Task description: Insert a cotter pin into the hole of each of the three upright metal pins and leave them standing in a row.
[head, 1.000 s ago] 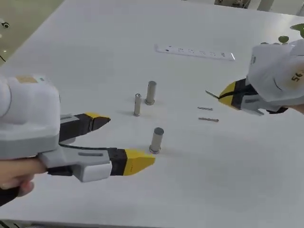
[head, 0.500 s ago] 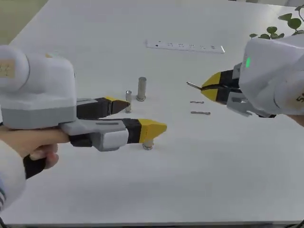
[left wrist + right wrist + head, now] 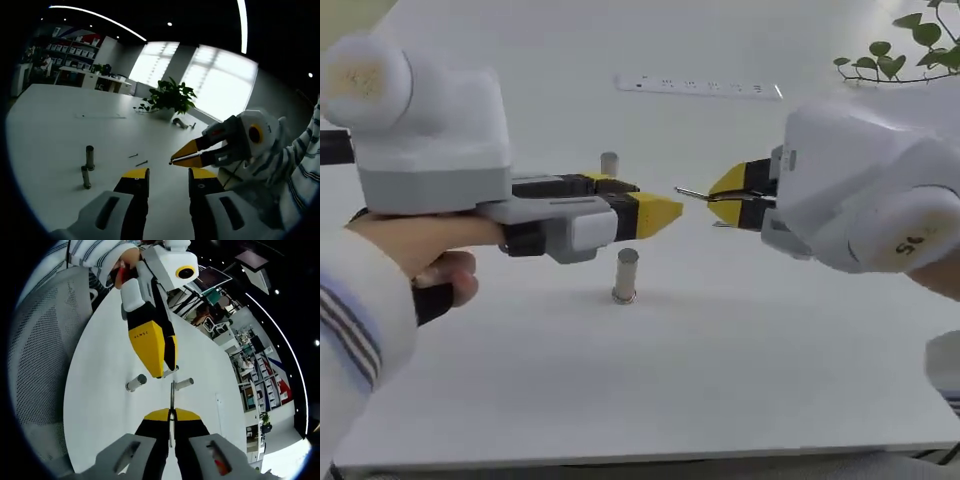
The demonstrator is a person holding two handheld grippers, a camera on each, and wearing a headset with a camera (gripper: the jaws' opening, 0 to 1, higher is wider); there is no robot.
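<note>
Cotter pin (image 3: pixel 171 394) between right claw (image 3: pixel 171 413) tips

Open table (image 3: pixel 740 380) all round the near pin (image 3: pixel 625 275) — free from the front and from both sides. Higher up, crowded: left gripper (image 3: pixel 655 198) and right gripper (image 3: pixel 715 196) nose to nose, with only a narrow gap between, partly taken by the cotter pin (image 3: pixel 692 193) jutting from the right's closed jaws. Room between the left's spread jaws. Behind the left gripper, a second pin (image 3: pixel 610 163), half screened by it. Loose cotters (image 3: pixel 141 163) flat on the table beyond the pins, apart from them. Power strip (image 3: pixel 695 87) and plant (image 3: pixel 895 55) well back — off the working lane.
</note>
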